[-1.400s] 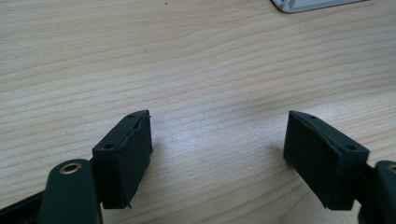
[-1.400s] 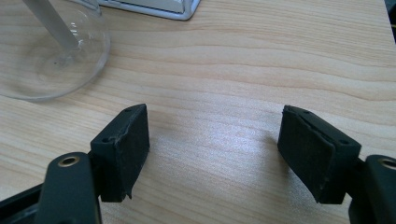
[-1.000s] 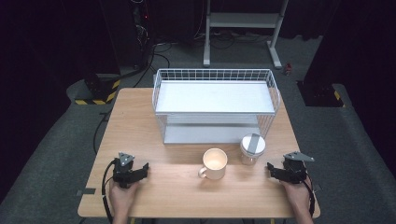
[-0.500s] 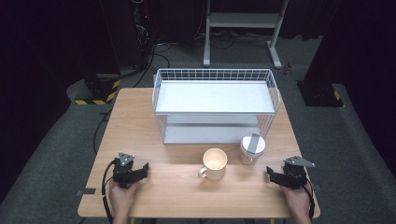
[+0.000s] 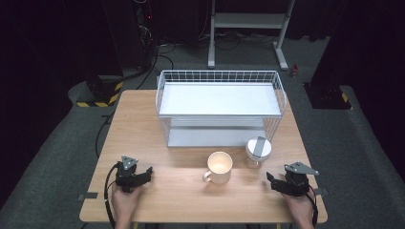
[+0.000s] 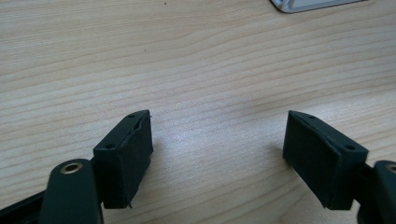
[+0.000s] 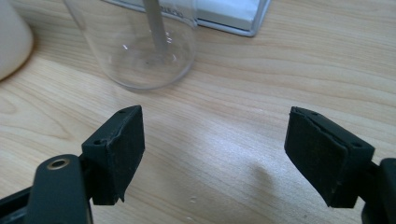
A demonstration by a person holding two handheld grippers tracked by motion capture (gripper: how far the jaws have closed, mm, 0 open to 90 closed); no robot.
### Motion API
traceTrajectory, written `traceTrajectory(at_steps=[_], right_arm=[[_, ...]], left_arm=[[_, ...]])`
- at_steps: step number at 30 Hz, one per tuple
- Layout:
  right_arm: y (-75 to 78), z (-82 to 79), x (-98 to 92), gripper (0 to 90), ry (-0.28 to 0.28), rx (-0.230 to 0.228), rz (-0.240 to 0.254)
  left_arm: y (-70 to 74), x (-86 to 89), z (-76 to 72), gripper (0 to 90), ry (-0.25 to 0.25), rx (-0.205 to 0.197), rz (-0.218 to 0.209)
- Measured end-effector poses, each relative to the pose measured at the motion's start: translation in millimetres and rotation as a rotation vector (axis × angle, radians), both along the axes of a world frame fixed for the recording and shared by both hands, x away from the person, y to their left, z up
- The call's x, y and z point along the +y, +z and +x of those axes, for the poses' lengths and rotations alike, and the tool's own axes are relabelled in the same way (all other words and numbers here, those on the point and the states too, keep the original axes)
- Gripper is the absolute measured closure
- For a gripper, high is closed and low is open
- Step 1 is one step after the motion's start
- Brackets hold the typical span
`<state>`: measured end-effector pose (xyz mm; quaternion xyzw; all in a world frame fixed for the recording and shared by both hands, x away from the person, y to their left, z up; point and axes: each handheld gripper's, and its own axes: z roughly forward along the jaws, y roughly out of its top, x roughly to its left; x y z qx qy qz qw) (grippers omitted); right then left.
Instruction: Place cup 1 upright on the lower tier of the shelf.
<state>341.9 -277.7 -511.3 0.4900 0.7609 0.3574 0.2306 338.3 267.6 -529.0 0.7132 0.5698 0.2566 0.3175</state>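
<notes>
A cream mug (image 5: 219,167) stands near the table's middle front, handle toward the near left. Just right of it is a clear glass jar (image 5: 258,151) with a grey-striped lid. My left gripper (image 5: 147,172) rests at the front left in a person's hand, open, jaws pointing right over bare wood (image 6: 210,70). My right gripper (image 5: 270,178) sits at the front right, open and empty, jaws pointing left. In the right gripper view the jar (image 7: 140,42) stands just beyond the open jaws and the mug (image 7: 11,37) shows at the left edge.
A white wire rack (image 5: 219,107) with two shelves takes up the back half of the wooden table (image 5: 176,205); its base corner (image 7: 229,16) lies behind the jar. Dark floor, cables and a metal stand surround the table.
My right gripper has shifted a little toward the table's near edge. The left gripper, mug and jar have stayed put.
</notes>
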Motion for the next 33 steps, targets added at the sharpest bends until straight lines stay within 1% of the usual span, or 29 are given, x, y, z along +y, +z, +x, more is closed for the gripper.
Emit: traceTrajectory(at_steps=[5, 7, 8, 10, 12, 16, 19, 20, 22, 25, 30, 33], right_arm=[[2.8, -4.5, 3.8, 19.8, 0.022, -0.016, 0.022], [3.6, -5.8, 6.2, 19.7, 0.025, -0.009, 0.032], [3.6, -6.2, 7.0, 19.6, 0.031, -0.015, 0.031], [4.0, -7.5, 9.9, 19.4, 0.033, -0.014, 0.042], [3.9, -6.9, 12.0, 19.0, 0.049, -0.019, 0.047], [5.4, -5.6, 19.6, 18.0, 0.064, -0.023, 0.061], [7.9, -2.3, 26.3, 16.9, 0.073, -0.025, 0.058], [8.5, -0.7, 27.1, 16.6, 0.082, -0.036, 0.055], [9.8, 2.1, 31.0, 15.7, 0.084, -0.038, 0.064], [10.8, 8.3, 37.9, 14.9, 0.093, -0.045, 0.061], [10.2, 16.8, 45.6, 14.1, 0.089, -0.044, 0.062], [10.7, 20.6, 49.0, 14.0, 0.086, -0.053, 0.053]], left_arm=[[0.0, 0.0, 0.0, 24.3, 0.000, 0.000, 0.000], [0.0, 0.1, 0.0, 24.2, 0.000, 0.000, 0.000], [0.0, 0.0, 0.0, 24.2, 0.000, 0.000, 0.000], [0.0, 0.0, 0.0, 24.2, 0.001, 0.000, 0.000], [0.0, 0.1, 0.0, 24.2, 0.001, 0.000, 0.000], [0.0, 0.1, 0.0, 24.1, 0.001, 0.001, 0.000], [0.0, 0.1, 0.0, 24.1, 0.001, 0.001, 0.000], [0.0, 0.1, 0.0, 24.1, 0.001, 0.001, 0.000], [0.0, 0.1, 0.0, 24.1, 0.001, 0.001, 0.000], [0.0, 0.2, 0.1, 24.1, 0.001, 0.001, 0.000], [0.0, 0.1, 0.0, 24.0, 0.001, 0.001, 0.000], [0.0, 0.2, 0.0, 24.1, 0.001, 0.001, 0.000]])
